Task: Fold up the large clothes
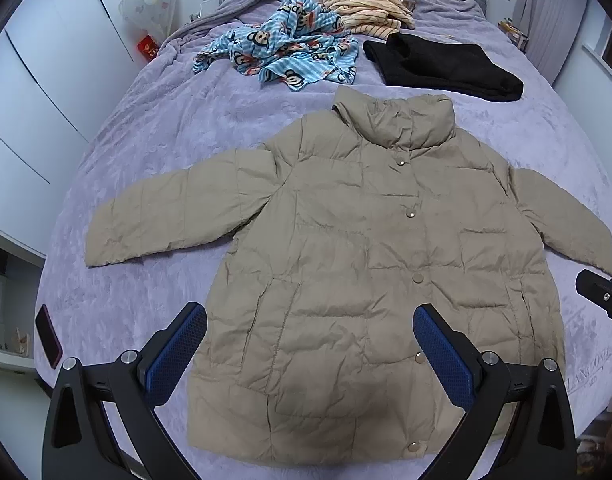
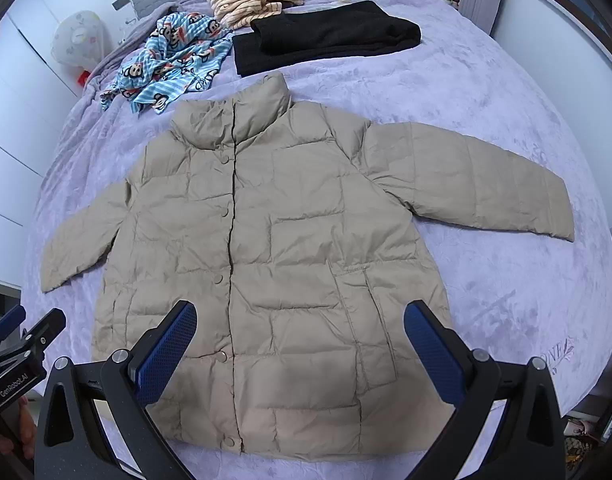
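A beige jacket lies flat, snapped shut, sleeves out, on the bed. Both the left claw and right claw hang above its hem, jaws apart and empty. Only the left view shows a phone (at the bed's edge).

A beige quilted puffer jacket lies on the lavender plush bed. Beyond it: a sky-blue striped cloth with cartoon monkey faces, a cream garment with thin tan stripes, and a plain black folded garment. Each claw's pads are blue.
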Available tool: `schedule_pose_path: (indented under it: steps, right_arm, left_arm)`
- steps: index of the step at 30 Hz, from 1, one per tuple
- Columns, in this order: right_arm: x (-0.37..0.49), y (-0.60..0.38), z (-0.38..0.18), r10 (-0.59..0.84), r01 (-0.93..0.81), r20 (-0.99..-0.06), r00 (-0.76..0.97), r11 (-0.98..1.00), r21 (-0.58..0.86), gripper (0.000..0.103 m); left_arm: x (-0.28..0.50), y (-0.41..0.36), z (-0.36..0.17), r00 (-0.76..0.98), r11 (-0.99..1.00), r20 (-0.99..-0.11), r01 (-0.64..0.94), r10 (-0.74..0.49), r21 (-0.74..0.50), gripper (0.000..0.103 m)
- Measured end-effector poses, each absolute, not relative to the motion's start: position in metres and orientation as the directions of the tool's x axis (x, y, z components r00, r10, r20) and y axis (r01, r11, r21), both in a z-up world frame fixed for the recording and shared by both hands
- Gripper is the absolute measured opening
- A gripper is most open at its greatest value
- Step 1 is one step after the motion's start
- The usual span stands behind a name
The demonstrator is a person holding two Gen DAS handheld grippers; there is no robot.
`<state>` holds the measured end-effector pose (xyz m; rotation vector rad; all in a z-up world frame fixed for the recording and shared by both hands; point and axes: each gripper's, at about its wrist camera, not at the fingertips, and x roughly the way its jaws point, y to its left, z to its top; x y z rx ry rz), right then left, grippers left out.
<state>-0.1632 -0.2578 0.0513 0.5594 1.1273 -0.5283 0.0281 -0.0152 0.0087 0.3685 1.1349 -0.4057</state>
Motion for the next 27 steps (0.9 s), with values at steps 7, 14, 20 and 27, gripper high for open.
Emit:
schedule_pose_path:
  steps: [7, 14, 20, 27]
  right_arm:
    - [-0.1634, -0.2587, 0.0519, -0.109, 0.648, -0.935, 0.338, 0.748, 0.147, 0.103]
    - [-0.1635, -0.2588, 0.0512, -0.106, 0.648, -0.935, 0.337, 0.747, 0.149, 0.103]
    - [-0.1636, -0.2588, 0.0514, -0.105, 0.647, -0.935, 0.338, 0.748, 0.150, 0.103]
    - [-0.1638, -0.2590, 0.0514, -0.104, 0.647, -0.935, 0.338, 0.747, 0.151, 0.103]
  left_arm:
    - [0.0271, -0.0156, 0.0086, 0.361, 0.871, -0.925, 0.486, -0.119, 0.078, 0.103]
    - [0.0273, -0.0149, 0.0081, 0.357, 0.873, -0.927, 0.482, -0.115, 0.077, 0.103]
    - [0.0279, -0.0142, 0.0080, 0.354, 0.873, -0.928, 0.482, -0.114, 0.076, 0.103]
    - [0.0256, -0.0134, 0.0058, 0.346, 0.873, -0.932, 0.481, -0.104, 0.081, 0.103]
